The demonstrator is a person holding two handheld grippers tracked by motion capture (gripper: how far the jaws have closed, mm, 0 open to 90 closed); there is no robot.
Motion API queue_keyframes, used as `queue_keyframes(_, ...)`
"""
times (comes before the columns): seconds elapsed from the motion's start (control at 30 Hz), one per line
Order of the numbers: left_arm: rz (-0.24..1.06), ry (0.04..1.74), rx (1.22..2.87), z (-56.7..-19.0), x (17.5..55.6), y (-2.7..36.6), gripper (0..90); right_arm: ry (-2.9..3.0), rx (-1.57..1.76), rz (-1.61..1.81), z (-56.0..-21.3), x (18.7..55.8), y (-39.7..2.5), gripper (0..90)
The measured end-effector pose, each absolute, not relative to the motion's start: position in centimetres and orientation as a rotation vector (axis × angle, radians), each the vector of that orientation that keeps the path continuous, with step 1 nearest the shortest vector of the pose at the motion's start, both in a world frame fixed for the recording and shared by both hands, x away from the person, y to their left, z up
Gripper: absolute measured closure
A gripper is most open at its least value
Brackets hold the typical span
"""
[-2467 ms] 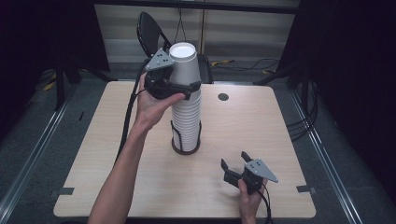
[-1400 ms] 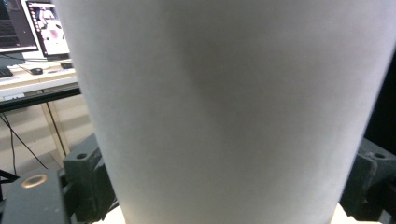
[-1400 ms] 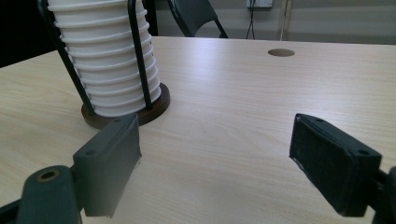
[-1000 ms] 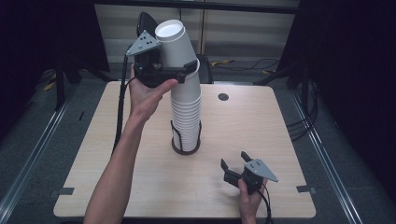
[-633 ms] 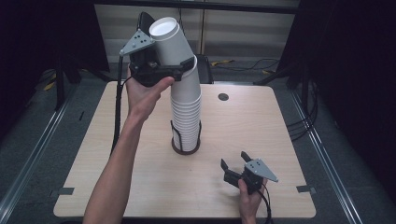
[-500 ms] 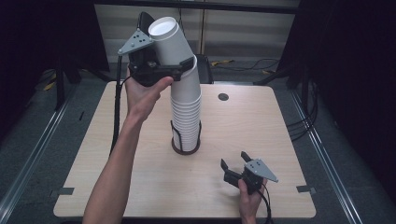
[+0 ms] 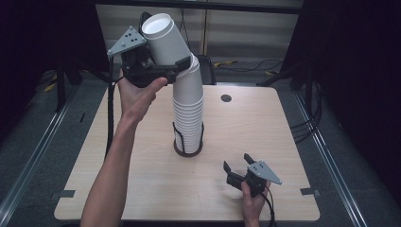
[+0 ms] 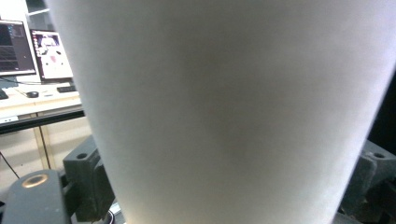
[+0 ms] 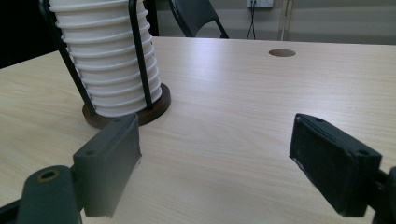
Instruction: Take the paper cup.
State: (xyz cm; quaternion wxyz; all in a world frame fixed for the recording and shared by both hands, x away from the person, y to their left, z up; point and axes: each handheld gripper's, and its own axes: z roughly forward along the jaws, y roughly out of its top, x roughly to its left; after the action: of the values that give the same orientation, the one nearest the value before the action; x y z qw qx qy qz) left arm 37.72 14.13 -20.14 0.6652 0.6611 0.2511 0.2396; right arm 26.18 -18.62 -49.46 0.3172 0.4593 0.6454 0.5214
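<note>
The top cup (image 7: 165, 40) is tipped hard to the left, high over the far middle of the table (image 7: 283, 137), its open mouth facing up and left and its base apparently not yet clear of the stack (image 7: 188, 104) under it. The left gripper (image 7: 163, 71) has it pinched around the wall; in the left gripper view the white wall (image 8: 224, 112) sits between both jaws, close to the camera. I'd judge it a paper cup: very light, thin, easy to crush, and liable to cling to the next one down, so a gentle squeeze on the wall below the rim looks the safest hold. The stack bends near its top but stands straight lower down, inside a wire holder (image 7: 187, 142) with a dark round base, and the right gripper view shows the ribbed rims (image 9: 112, 65) filling it between the black wires. The right gripper (image 7: 239, 165) rests low near the right front edge, jaws spread with nothing between them, well apart from the holder.
</note>
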Motion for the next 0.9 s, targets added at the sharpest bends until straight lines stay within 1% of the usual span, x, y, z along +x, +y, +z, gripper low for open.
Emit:
queue_keyframes(0.17,0.527,0.579,1.485,-20.3,37.6,15.3,11.8,1.699,1.210,1.370,-49.5,26.2,-18.6,15.8)
queue_keyframes(0.33,0.546,0.591,1.475,-20.7,37.4,16.4,11.7,1.701,1.210,1.369,-49.5,26.2,-18.6,15.7)
queue_keyframes(0.7,0.547,0.601,1.481,-21.7,37.3,17.3,11.6,1.702,1.211,1.369,-49.5,26.2,-18.6,15.7)
queue_keyframes(0.9,0.576,0.625,1.485,-22.1,36.9,18.7,11.6,1.701,1.210,1.369,-49.5,26.2,-18.6,15.7)
